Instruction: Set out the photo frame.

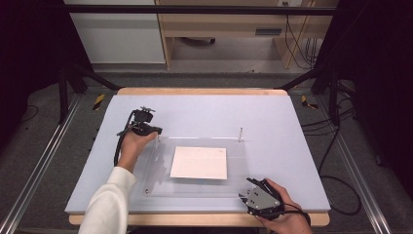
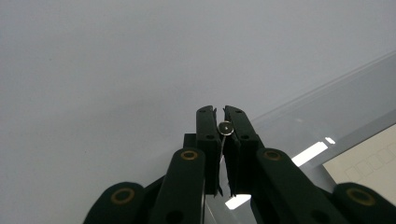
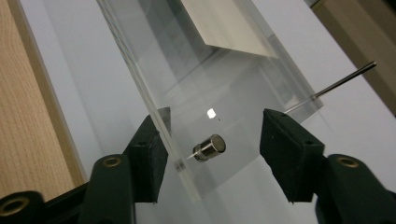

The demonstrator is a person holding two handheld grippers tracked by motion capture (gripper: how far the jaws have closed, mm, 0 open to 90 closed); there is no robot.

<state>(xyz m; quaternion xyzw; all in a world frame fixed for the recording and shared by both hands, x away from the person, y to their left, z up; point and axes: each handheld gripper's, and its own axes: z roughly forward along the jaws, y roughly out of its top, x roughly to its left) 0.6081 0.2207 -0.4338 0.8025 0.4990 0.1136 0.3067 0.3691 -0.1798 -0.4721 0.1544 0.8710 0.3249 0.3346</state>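
Pinching a thin pin (image 2: 226,127), left tool (image 2: 220,116), clear plate's (image 1: 238,183) far-left corner

2 hand-held grippers (image 1: 156,130) (image 1: 247,191), 1 acrylic plate (image 1: 195,187), 1 paper sheet (image 1: 198,162)

I see the desk (image 1: 292,122) in the middle of the frame, its top covered with a pale lavender-grey mat and a light wooden edge (image 1: 195,91) showing along the far side. Grey carpet (image 1: 44,146) lies around it. Aluminium rails (image 1: 36,165) run along the left and right of the frame, with black frame struts (image 1: 63,92) rising at the upper left and upper right. Black cables (image 1: 336,146) trail over the floor on the right. Behind, at the top centre, stands a light wooden cabinet (image 1: 219,22); a white panel (image 1: 114,34) sits to its left. Dark curtains (image 1: 380,73) close both sides. Light is even and soft.
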